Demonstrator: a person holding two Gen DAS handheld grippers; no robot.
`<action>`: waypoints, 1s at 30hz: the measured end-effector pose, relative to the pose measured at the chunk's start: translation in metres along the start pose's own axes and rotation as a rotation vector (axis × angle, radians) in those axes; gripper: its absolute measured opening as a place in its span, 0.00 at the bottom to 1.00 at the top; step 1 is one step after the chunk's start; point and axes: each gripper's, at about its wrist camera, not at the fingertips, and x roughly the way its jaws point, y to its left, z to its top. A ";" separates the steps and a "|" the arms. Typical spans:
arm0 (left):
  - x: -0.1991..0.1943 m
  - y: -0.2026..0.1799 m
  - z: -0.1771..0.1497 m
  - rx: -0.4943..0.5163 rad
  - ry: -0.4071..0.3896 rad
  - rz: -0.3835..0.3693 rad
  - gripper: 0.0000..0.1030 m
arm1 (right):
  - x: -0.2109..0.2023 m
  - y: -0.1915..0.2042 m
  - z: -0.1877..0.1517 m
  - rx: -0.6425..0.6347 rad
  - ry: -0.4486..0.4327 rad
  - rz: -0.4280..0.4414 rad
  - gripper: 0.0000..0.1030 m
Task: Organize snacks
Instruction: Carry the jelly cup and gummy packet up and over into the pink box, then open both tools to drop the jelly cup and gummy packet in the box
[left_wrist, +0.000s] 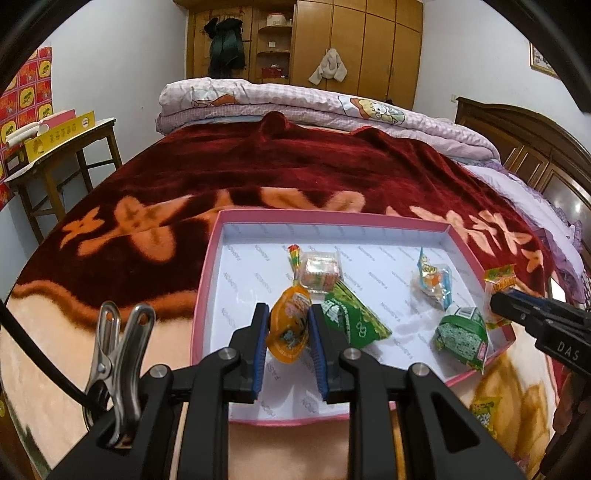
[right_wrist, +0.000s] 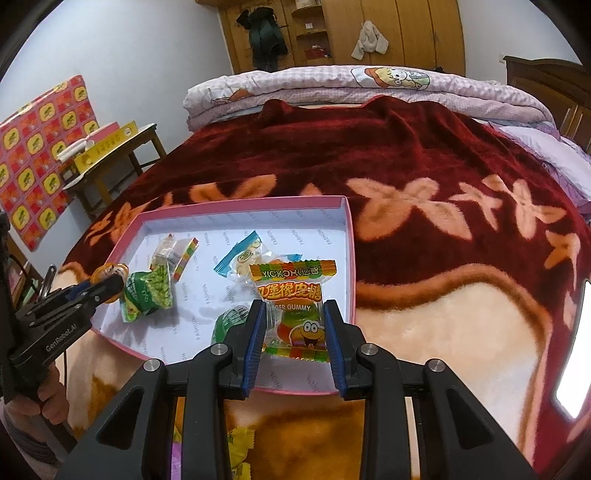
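Left gripper (left_wrist: 288, 325) clamped on orange packet (left_wrist: 290, 325); right gripper (right_wrist: 295, 332) clamped on gummy bag (right_wrist: 293, 299), box (right_wrist: 240, 210) beneath; both light, crinkly, slippery; pinch mid-body.

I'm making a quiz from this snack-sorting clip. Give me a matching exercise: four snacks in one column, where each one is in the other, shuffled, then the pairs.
Things:
1. orange jelly cup
2. burger gummy packet
3. blue-edged clear packet
4. yellow-green wrapped candy

Places:
A. lying on the blanket, outside the pink box
B. clamped in the right hand-held gripper
C. lying loose on the box floor
D. clamped in the left hand-held gripper

Pairs: 1-D, 2-B, 3-C, 4-A
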 end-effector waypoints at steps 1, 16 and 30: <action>0.001 0.000 0.001 0.000 -0.001 0.001 0.22 | 0.001 0.000 0.001 0.001 0.001 -0.001 0.31; -0.002 -0.005 0.001 0.017 -0.002 -0.023 0.32 | 0.011 -0.005 0.003 0.033 0.029 0.021 0.32; -0.018 -0.003 0.000 -0.011 -0.011 -0.032 0.37 | -0.001 -0.003 0.005 0.030 -0.014 0.024 0.42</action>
